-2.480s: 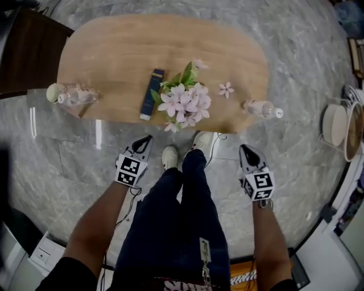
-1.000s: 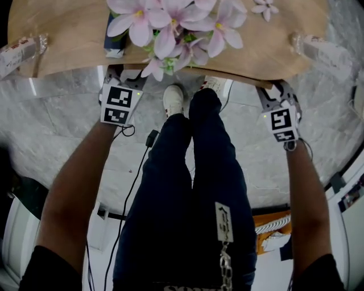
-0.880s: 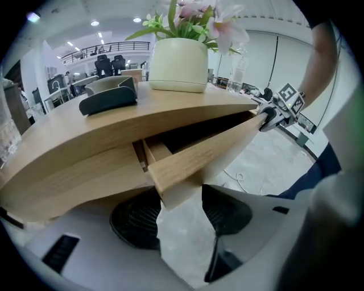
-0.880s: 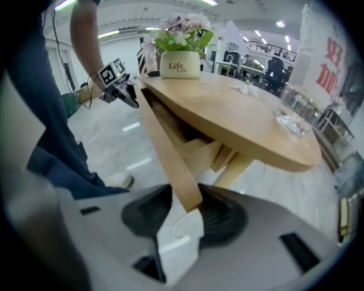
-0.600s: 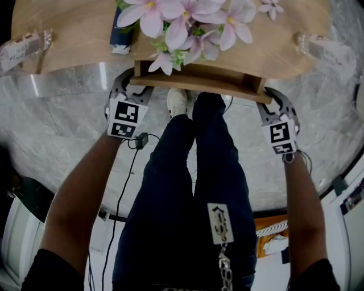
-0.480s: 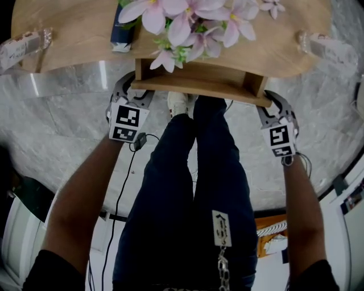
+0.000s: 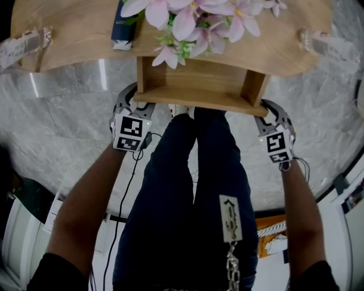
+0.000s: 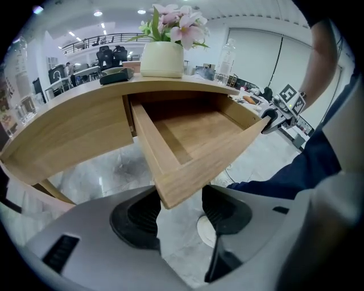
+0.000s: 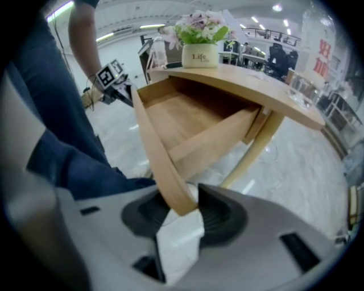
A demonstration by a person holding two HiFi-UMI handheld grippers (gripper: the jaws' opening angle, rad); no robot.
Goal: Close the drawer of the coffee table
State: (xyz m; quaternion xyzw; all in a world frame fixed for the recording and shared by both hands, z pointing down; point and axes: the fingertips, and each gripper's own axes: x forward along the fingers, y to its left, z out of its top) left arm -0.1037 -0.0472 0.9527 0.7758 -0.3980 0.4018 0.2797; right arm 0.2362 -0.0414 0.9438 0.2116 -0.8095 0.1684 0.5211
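You are working in a large open-plan office hall. Evidence: a polished grey marble floor, recessed ceiling lights, an upper gallery railing, and black office chairs at desks beyond the wooden coffee table with its potted flowers.

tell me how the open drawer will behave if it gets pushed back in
The drawer looks like rigid wooden boards, so it should not flex. It appears empty in both gripper views, so it is probably light and slides easily. With the left gripper and right gripper at opposite front corners, an even push should run straight; an uneven one might skew and bind.
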